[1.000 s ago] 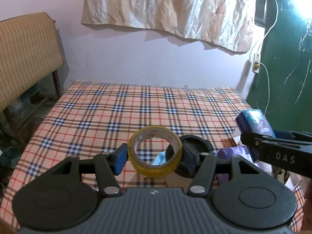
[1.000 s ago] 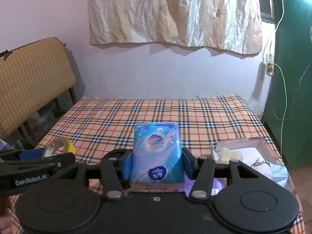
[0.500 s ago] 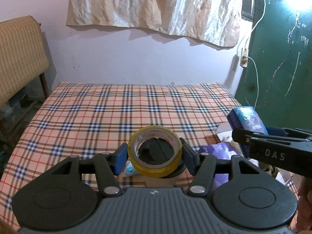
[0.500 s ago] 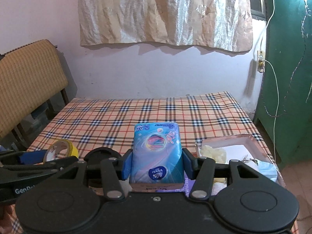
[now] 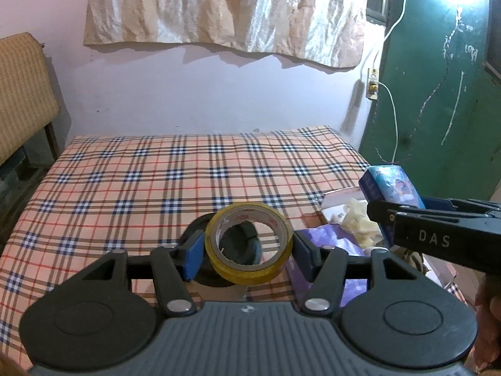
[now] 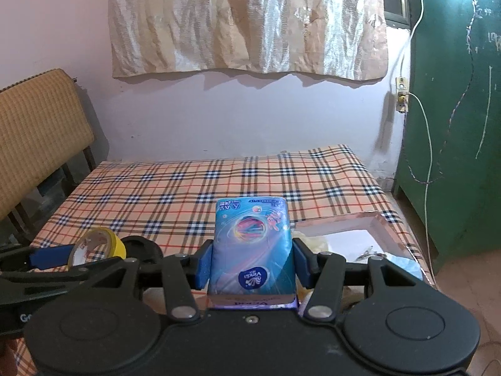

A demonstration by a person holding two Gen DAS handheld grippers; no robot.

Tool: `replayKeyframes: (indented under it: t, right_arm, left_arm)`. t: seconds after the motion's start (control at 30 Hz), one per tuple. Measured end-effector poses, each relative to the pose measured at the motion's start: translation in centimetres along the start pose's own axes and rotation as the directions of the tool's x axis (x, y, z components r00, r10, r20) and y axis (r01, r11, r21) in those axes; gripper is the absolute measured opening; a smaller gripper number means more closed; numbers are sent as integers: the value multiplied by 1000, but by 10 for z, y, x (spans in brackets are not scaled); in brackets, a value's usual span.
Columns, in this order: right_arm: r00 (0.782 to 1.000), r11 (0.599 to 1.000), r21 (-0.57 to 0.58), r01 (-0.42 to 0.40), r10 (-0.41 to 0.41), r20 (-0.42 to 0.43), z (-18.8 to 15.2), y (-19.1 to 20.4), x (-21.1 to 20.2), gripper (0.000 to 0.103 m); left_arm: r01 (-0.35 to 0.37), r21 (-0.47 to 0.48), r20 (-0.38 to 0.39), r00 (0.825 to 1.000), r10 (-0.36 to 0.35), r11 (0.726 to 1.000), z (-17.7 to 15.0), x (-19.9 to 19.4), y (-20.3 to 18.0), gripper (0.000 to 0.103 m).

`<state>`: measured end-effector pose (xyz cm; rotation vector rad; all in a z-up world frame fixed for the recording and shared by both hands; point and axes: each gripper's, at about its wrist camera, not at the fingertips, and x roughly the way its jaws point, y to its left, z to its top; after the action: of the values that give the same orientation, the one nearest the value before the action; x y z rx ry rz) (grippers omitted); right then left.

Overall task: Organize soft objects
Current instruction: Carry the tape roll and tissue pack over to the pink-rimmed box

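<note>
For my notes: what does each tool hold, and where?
Left tool: yellow tape roll, by its outer sides. Right tool: blue tissue pack, by its long sides.

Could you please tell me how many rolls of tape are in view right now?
1: the yellow tape roll is held in the left tongs, above the checkered bed. Others may be hidden in the box.
</note>
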<state>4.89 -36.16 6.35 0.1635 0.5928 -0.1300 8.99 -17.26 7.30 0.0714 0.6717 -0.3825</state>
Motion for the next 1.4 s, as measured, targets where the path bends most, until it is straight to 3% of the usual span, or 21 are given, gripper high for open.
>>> replayKeyframes:
  t: [1.4]
  right_arm:
    - [992,989,82,121,-118,-36,-20,-115,-4,63]
  left_arm:
    - [149,101,-83,987,-141,984,-10,48,-100,61]
